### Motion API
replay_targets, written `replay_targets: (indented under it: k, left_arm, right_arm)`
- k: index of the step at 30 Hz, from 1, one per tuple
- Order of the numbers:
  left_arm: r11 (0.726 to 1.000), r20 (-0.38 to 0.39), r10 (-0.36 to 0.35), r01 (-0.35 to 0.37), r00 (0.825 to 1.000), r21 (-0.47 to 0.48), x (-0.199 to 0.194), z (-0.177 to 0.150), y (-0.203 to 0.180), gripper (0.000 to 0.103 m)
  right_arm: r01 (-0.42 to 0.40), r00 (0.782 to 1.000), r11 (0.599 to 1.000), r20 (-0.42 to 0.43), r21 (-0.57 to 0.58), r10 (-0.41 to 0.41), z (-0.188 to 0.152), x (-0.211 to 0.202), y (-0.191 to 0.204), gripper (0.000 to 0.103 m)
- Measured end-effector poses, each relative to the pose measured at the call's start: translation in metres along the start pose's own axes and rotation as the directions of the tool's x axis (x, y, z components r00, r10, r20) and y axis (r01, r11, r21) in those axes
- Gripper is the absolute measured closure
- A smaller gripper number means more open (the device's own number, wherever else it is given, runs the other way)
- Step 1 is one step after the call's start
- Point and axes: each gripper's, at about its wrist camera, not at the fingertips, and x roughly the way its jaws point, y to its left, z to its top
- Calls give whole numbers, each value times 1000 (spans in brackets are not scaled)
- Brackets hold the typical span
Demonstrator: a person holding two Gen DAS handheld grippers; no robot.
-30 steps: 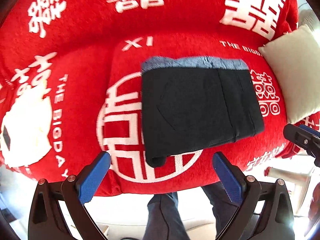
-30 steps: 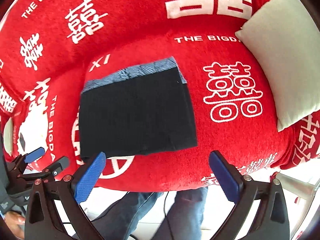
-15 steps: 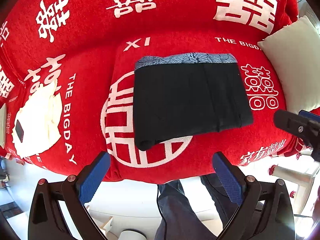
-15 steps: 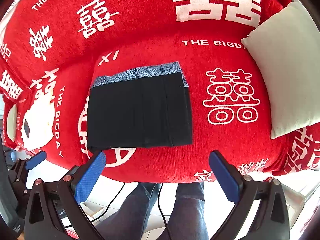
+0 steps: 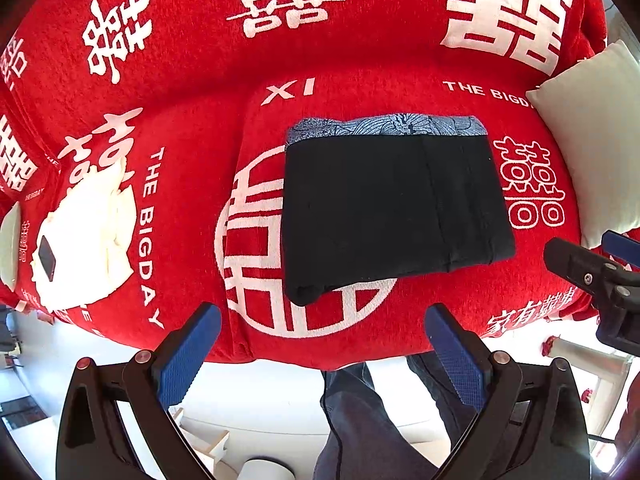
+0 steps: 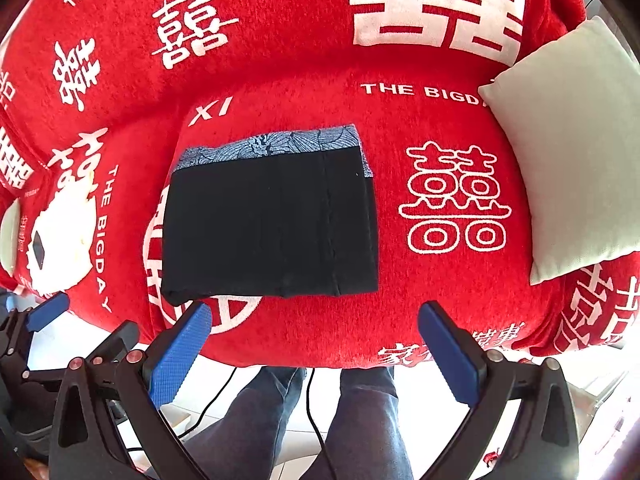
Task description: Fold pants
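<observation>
Pants: black pants [image 5: 394, 212] folded into a flat rectangle, patterned blue-grey waistband [image 5: 386, 128] along the far edge; they lie on the seat of the red sofa cover [image 5: 192, 128], over its white circular emblem, near the seat's front edge.
Left gripper: left gripper [image 5: 322, 354] held off the seat's front edge, blue pads spread wide, nothing between them.
Right gripper: right gripper [image 6: 316, 354] likewise off the front edge, jaws apart and empty.
Cushion: pale cushion [image 6: 576, 148] at the seat's right end, well apart from the pants.
Person: legs in dark trousers [image 6: 368, 420] below the front edge.
</observation>
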Motion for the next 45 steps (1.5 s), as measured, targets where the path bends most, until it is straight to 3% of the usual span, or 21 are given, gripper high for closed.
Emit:
replay_targets:
  k: [45]
  left_arm:
    - [1000, 31, -18, 18, 999, -7, -9, -7, -2, 1]
  right_arm:
    - [41, 999, 997, 14, -67, -40, -10, -6, 17, 0]
